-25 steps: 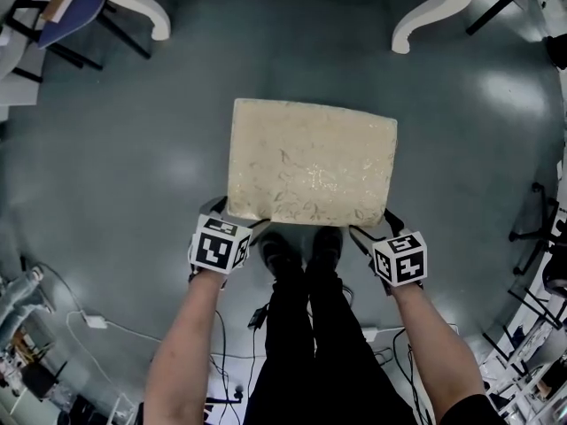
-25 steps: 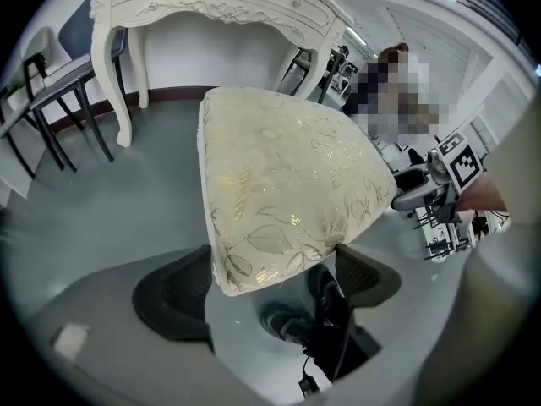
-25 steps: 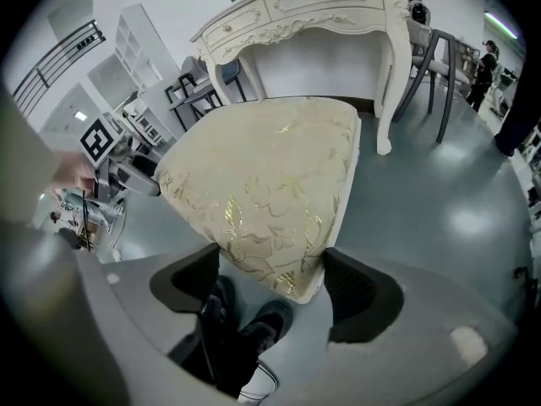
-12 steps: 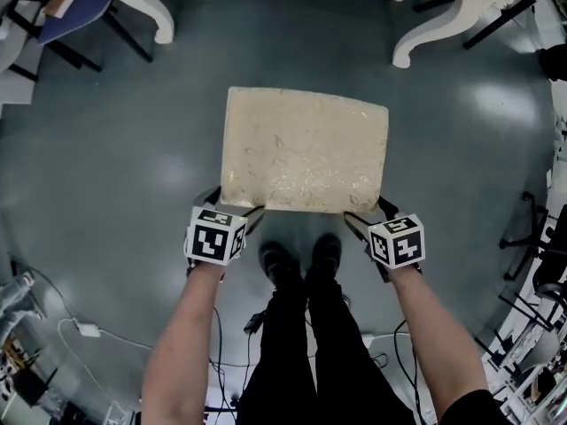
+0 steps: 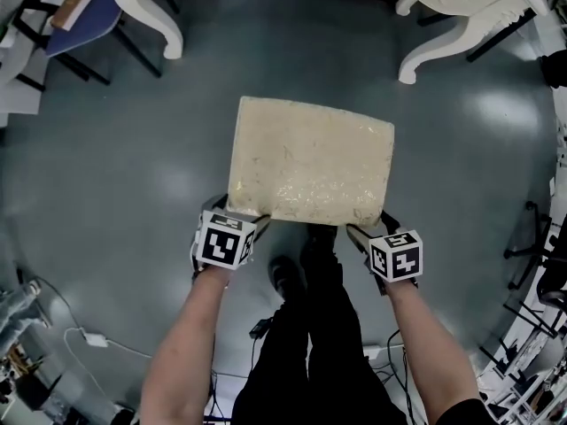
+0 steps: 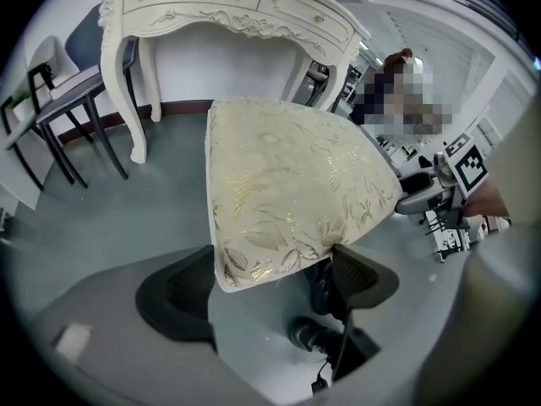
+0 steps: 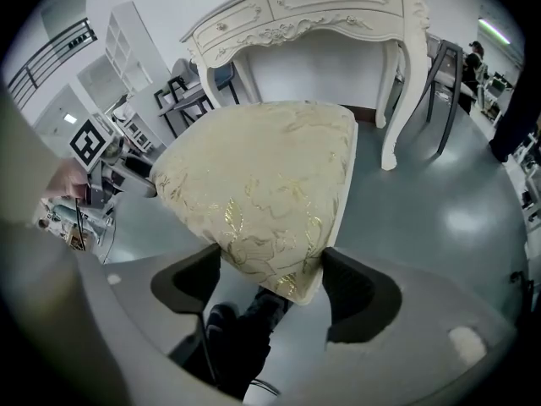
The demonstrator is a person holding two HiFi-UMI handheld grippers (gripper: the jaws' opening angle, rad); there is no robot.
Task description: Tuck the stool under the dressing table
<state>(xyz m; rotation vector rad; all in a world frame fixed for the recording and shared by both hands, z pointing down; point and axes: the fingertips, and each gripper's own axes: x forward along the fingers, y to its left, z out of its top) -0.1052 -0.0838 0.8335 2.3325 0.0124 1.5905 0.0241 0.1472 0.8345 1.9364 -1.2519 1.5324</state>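
Observation:
The stool [image 5: 310, 159] has a cream cushion with gold leaf patterns and stands on the grey floor in front of the person. My left gripper [image 5: 237, 212] is shut on its near left corner and my right gripper [image 5: 369, 224] on its near right corner. In the left gripper view the cushion corner [image 6: 287, 176] sits between the black pads of the left gripper [image 6: 270, 286]. The right gripper view shows the other corner [image 7: 262, 176] pinched the same way by the right gripper [image 7: 275, 290]. The white dressing table [image 6: 211, 7] [image 7: 321, 11] stands beyond the stool, its curved legs [image 5: 434, 47] at the top of the head view.
A black-framed chair with a blue seat [image 5: 66, 16] stands left of the table. Cables and a white adapter [image 5: 97, 339] lie on the floor at lower left. Black chair frames [image 5: 540, 237] crowd the right edge. The person's legs and shoes [image 5: 306, 273] are just behind the stool.
The stool and both grippers have moved together across the floor toward the dressing table, whose legs now show more fully. The person's feet have stepped forward under the stool's near edge.

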